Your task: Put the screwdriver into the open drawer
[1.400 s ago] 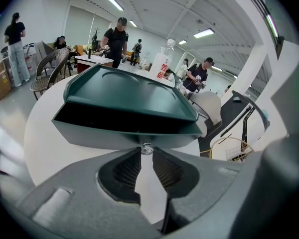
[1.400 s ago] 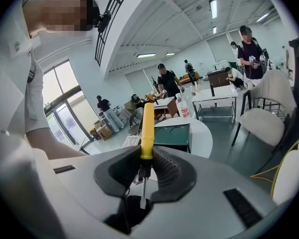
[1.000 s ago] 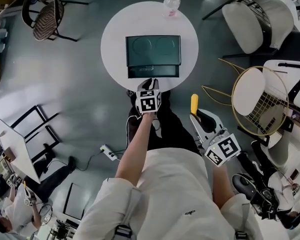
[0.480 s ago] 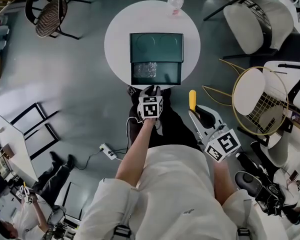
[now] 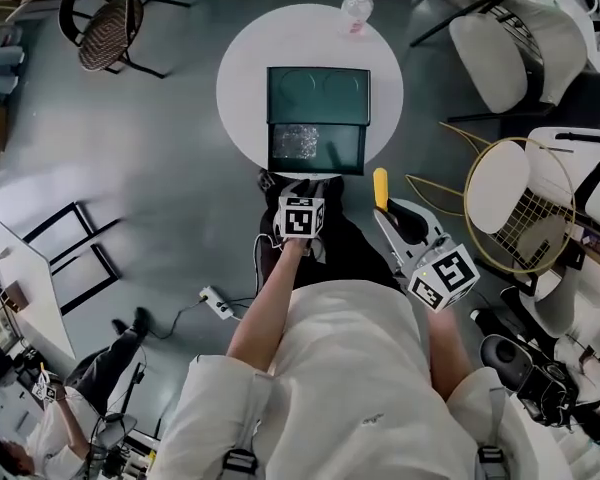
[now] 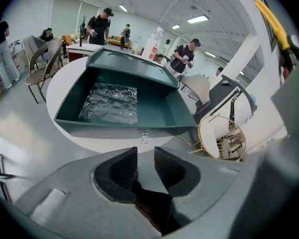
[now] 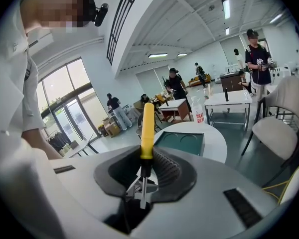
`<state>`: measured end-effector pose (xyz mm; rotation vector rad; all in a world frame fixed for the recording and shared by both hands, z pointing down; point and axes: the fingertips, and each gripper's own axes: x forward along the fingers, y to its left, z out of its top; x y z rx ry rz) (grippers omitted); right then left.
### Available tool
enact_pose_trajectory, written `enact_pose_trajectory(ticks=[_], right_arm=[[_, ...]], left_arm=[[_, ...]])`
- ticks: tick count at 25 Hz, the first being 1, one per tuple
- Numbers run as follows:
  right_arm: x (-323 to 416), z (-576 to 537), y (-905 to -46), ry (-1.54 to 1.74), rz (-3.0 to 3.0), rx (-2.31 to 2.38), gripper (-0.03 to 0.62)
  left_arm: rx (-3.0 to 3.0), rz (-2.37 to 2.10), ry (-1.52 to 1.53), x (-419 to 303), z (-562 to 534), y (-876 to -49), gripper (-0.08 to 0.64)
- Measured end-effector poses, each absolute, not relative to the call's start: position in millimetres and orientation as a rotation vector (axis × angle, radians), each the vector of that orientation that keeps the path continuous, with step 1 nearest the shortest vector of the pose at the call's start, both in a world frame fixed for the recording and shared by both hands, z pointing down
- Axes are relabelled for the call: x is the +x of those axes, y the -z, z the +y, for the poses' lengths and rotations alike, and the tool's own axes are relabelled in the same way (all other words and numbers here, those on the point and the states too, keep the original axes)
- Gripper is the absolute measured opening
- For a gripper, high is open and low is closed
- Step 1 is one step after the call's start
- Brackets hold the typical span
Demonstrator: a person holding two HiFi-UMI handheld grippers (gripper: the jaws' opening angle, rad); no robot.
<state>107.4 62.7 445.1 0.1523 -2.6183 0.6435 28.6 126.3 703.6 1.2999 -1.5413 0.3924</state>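
A green drawer box (image 5: 318, 93) stands on the round white table (image 5: 242, 88). Its drawer (image 5: 315, 148) is pulled open toward me, and a crinkled clear plastic sheet (image 6: 109, 101) lies inside. My left gripper (image 5: 302, 181) hovers just off the table's near edge, in front of the drawer's small knob (image 6: 143, 133). Its jaws are opening with nothing between them. My right gripper (image 5: 386, 215) waits to the right, off the table, shut on a screwdriver (image 7: 147, 126). The screwdriver's yellow handle (image 5: 380, 187) points toward the table.
A plastic bottle (image 5: 357, 8) stands at the table's far edge. A wicker chair (image 5: 105, 28) is at the far left. White chairs (image 5: 500, 53) and a gold wire chair (image 5: 520, 203) are on the right. A power strip (image 5: 218, 304) lies on the floor.
The drawer has slid out from barely open to wide open. My left gripper drew back toward me with it, then spread its jaws off the knob. The right gripper stayed put.
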Motion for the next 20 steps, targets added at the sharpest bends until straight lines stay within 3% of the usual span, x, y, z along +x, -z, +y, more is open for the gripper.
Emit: enact_pose_trajectory(ticks=[5, 12, 20], right_arm=[[93, 58, -441, -0.599, -2.640, 0.115, 0.081], [66, 47, -462, -0.479, -2.608, 0.038, 0.081], [24, 51, -517, -0.188, -2.441, -0.101, 0.081]], left_arm=[[1.347, -1.503, -0.377, 28, 150, -675, 0.096], [1.425, -1.606, -0.310, 4, 164, -611, 0.032], [1.468, -1.712, -0.250, -21, 181, -549, 0.012]])
